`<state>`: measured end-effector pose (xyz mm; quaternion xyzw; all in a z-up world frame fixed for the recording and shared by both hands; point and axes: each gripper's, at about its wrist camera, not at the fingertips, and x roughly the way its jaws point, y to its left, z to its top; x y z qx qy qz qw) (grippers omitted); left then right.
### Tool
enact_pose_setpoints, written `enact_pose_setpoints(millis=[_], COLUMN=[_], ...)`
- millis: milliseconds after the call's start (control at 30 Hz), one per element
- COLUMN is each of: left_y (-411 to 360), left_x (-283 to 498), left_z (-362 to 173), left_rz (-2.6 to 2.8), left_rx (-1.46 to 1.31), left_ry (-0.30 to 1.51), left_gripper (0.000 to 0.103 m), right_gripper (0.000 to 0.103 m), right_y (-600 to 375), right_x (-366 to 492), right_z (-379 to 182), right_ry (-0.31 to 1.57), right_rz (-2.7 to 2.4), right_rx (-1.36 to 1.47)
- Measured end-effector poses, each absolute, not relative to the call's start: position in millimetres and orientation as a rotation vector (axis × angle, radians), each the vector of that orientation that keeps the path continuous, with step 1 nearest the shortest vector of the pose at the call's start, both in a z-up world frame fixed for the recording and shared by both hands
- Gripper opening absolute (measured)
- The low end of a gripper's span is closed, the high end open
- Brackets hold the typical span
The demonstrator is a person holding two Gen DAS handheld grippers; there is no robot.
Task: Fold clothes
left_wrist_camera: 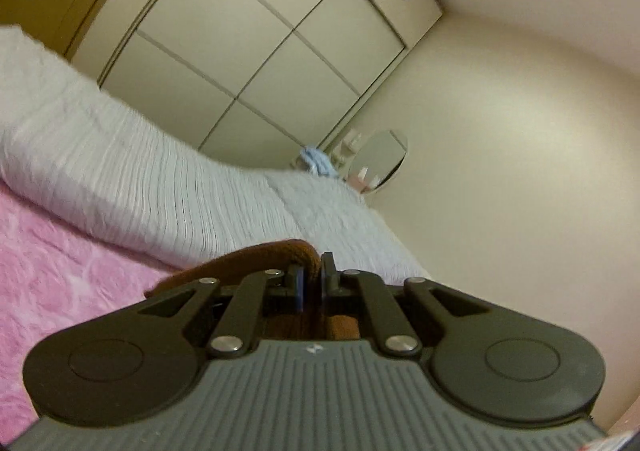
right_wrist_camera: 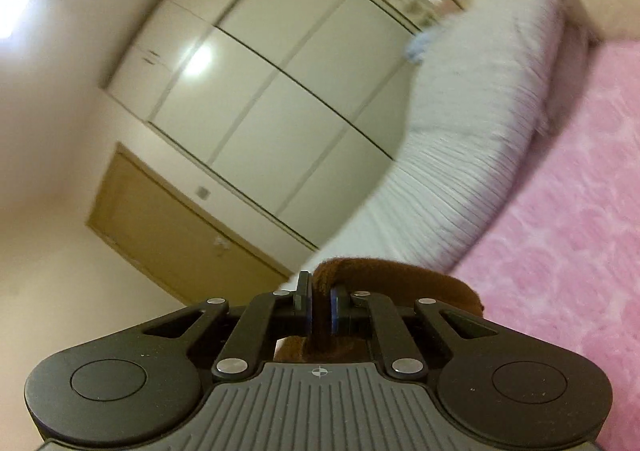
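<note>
Evidently both grippers are clamped on the same brown garment (left_wrist_camera: 256, 259), a thick, fuzzy piece of clothing. On the left wrist view, the left gripper (left_wrist_camera: 311, 283) has its jaws pressed nearly together with a fold of the brown cloth pinched between them; the fabric arches up and away to the left, over the pink bedspread (left_wrist_camera: 60, 259). On the right wrist view, the right gripper (right_wrist_camera: 320, 311) pinches another edge of the garment (right_wrist_camera: 400, 275) the same way, the blue-lined pads (right_wrist_camera: 334, 311) squeezing a thin ridge of cloth, with the rest trailing off to the right above the pink cover (right_wrist_camera: 560, 251).

Beyond the bedspread lies a bulky white ribbed duvet (left_wrist_camera: 120, 171), bunched along the bed's far side. Behind it stands a cream wardrobe (left_wrist_camera: 260, 31) with sliding panels, and beside that a wooden door (right_wrist_camera: 168, 227). A small oval mirror (left_wrist_camera: 380, 159) sits near the wall, with something pale blue (left_wrist_camera: 318, 159) next to it, perhaps another piece of cloth, though motion blur makes it hard to tell.
</note>
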<state>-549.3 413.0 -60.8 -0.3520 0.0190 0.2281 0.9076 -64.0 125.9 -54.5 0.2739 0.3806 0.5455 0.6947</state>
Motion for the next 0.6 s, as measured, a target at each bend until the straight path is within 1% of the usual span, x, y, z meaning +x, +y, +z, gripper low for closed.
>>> enact_pose_setpoints(millis=[100,200,267,300,433,500,533,600], left_y=[386.9,356.7,331.4,319.5,279.3,265.3,259.8,255.8], left_x=[-580.5,-614.7,-638.8,-649.8,-678.7,-680.5,-683.2,-689.5], left_z=[-72.2,-126.8,-185.6,-219.6,-348.2,-387.2,-400.2,-409.2], left_rz=[0.524,0.614,0.676,0.698,0.785,0.81,0.805,0.785], left_rx=[-0.72,-0.798,-0.866,-0.915,-1.092,-1.113,-1.107,-1.099], left_ry=[0.052,0.125,0.214,0.266,0.486,0.562,0.57,0.536], left_gripper=[0.004,0.005,0.005,0.005,0.005,0.005,0.005,0.006], right_gripper=[0.007,0.007,0.007,0.008,0.008,0.008,0.008,0.008], right_y=[111.8,97.8,88.2,79.5,44.2,28.7,21.4,11.0], right_x=[-77.5,-91.1,-100.4,-109.9,-149.7,-163.3,-168.9,-172.4], right_z=[-88.8,-123.2,-147.4,-183.5,-305.7,-355.0,-375.8,-391.6], right_ry=[0.943,1.035,1.099,1.176,1.37,1.44,1.463,1.436], right_rz=[1.208,1.196,1.185,1.154,1.035,0.992,0.978,1.007], right_rx=[0.564,0.516,0.481,0.441,0.241,0.179,0.154,0.167])
